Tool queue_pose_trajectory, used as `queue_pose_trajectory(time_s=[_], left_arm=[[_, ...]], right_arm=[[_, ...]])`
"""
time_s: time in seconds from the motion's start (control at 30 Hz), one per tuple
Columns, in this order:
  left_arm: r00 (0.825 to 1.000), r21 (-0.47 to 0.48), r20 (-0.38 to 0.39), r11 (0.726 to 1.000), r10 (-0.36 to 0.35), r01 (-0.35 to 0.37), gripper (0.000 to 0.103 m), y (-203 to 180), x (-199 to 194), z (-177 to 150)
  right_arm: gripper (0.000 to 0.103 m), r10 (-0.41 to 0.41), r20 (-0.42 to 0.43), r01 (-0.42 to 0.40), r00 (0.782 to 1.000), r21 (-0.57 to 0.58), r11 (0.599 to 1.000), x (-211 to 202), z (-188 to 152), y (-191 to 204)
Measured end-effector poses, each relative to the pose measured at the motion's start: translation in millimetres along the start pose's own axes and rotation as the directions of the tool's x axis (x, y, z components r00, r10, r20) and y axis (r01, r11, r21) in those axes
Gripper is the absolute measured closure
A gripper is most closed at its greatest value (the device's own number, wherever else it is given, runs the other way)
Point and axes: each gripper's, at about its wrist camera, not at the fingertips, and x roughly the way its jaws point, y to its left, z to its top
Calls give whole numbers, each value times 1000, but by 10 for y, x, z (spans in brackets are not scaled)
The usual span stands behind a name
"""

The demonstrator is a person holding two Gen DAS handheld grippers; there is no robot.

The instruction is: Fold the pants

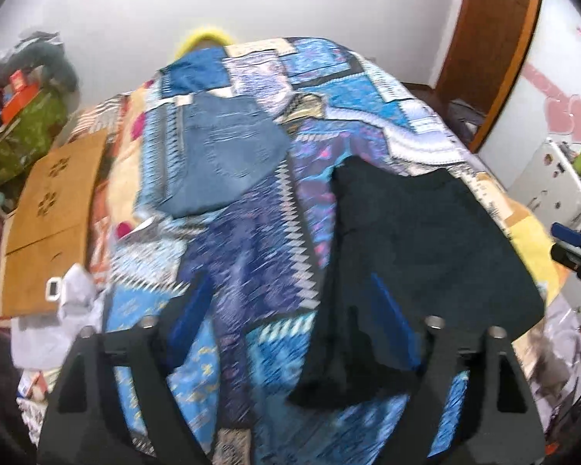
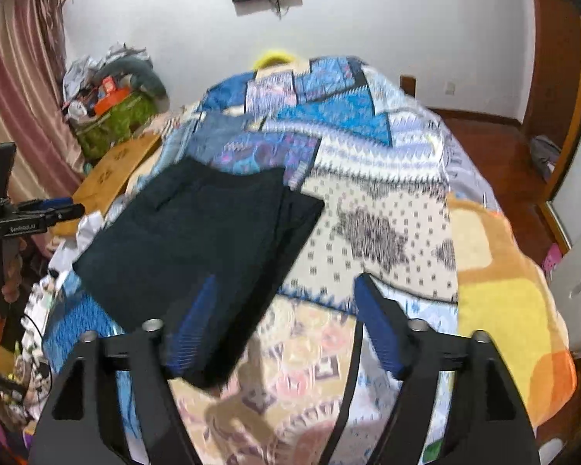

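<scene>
from my seat, starting at the left, a cardboard sheet [image 1: 54,217] lies along the edge of the bed, and beyond it a folded pair of blue jeans [image 1: 228,155] sits on the patterned quilt [image 1: 251,232], well apart from my work. my left claw [image 1: 286,329] hangs above the bed with its jaws spread wide and nothing between the pads; only quilt shows in the gap, though the right-hand pad overlaps the near edge of the dark pants [image 1: 426,240] in the view. those pants lie flat in a rough rectangle on the quilt, one layer sticking out past the other at the far corner, so the fold looks uneven to me. further right, my right claw [image 2: 286,329] is also released, jaws wide, its left pad over the pants' near corner and its right pad over bare quilt. the risk i see is snagging: if either pad catches that near hem as i move, it drags the top layer and opens the fold. the quilt is soft and rumpled, so a low pinch could gather bedding with the cloth.
</scene>
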Motion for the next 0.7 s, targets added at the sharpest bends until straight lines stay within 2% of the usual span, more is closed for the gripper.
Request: queue_pose_trajectory(time_s=[0.1,0.23,0.33,0.4,0.57,0.7], left_arm=[[998,23,-38,998,-50,51,10,-123,195,146],[989,41,-126,996,-74,79,10,-186,583,286],[976,27,-198,994,-95,102,10,-166,882,335],[962,17,-232,988,-144,152,10,-171,1011,354],[950,56,-261,980,-172,193,9,-256,1176,414],[917,0,-310,964,-251,264,8,-247,1384,478]], right_arm=[[21,33,-9,-33,999,22,999,117,51,-4],[21,69,-79,-64,995,66,996,418,42,-63],[21,89,-126,-78,988,91,993,592,12,-131],[21,113,-157,-97,981,107,990,702,11,-162],[21,212,-200,-176,957,181,968,919,63,-261],[21,254,-215,-206,943,220,953,1054,128,-308]])
